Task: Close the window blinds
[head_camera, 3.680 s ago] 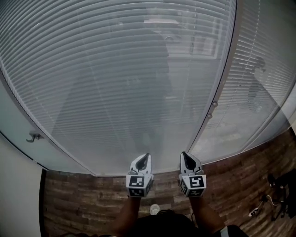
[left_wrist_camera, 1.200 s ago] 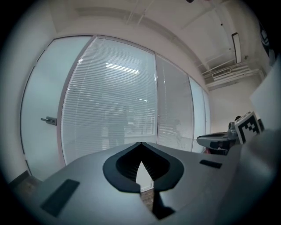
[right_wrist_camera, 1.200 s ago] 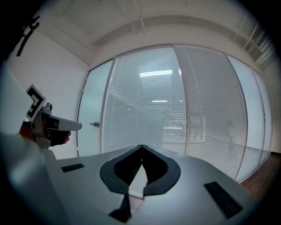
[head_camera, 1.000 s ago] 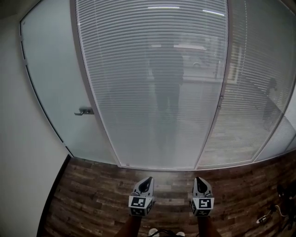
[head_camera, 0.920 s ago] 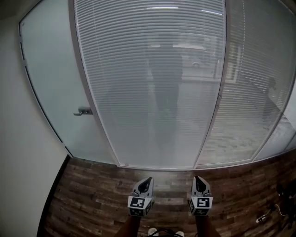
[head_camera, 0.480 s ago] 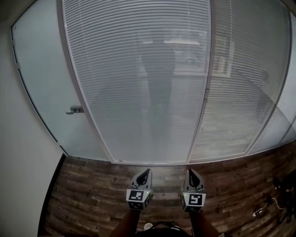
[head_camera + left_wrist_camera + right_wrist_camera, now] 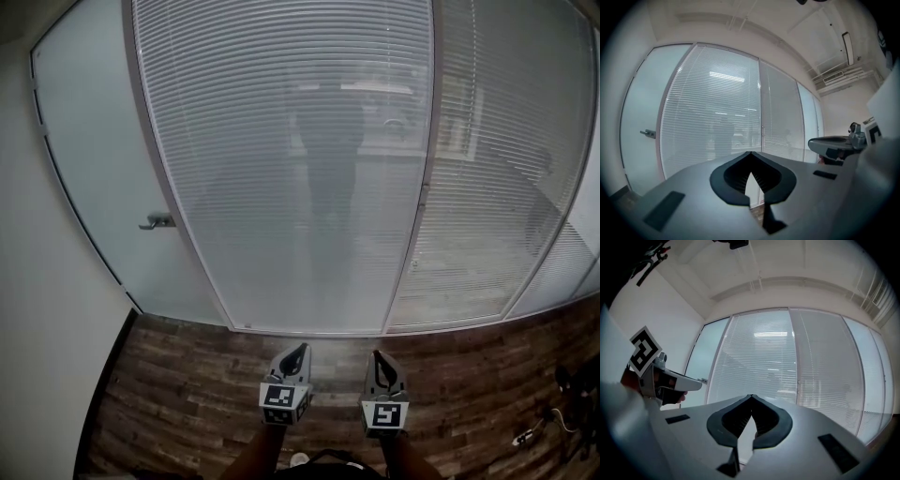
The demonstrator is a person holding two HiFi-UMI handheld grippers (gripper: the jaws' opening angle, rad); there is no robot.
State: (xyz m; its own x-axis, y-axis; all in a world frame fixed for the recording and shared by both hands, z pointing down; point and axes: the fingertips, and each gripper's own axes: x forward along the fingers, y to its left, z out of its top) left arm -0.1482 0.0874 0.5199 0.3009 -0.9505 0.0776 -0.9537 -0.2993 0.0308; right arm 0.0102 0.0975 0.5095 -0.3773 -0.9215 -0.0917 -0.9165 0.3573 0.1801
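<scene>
Window blinds (image 7: pixel 281 169) were faced from well back, across the wood floor (image 7: pixel 187 375).
Left gripper (image 7: pixel 292 352) and right gripper (image 7: pixel 382 361) were held level, jaws closed on nothing; no control for the slats could be made out, so it might be missed by a blind reach.

The light is soft, grey and a bit dim. The blinds (image 7: pixel 281 141) glow pale, and a dark, fuzzy mirror shape of a person (image 7: pixel 330 159) shows on them in the middle. The wooden floor (image 7: pixel 187 394) at 6 o'clock is much darker. In the left gripper view a long lamp (image 7: pixel 847 47) glows at 1 o'clock, and bright streaks (image 7: pixel 726 77) shine near the middle. Straight frames (image 7: pixel 427 169) bend into curves near the edges. Both gripper views have black, round corners, and the jaws up close look soft and blurry
</scene>
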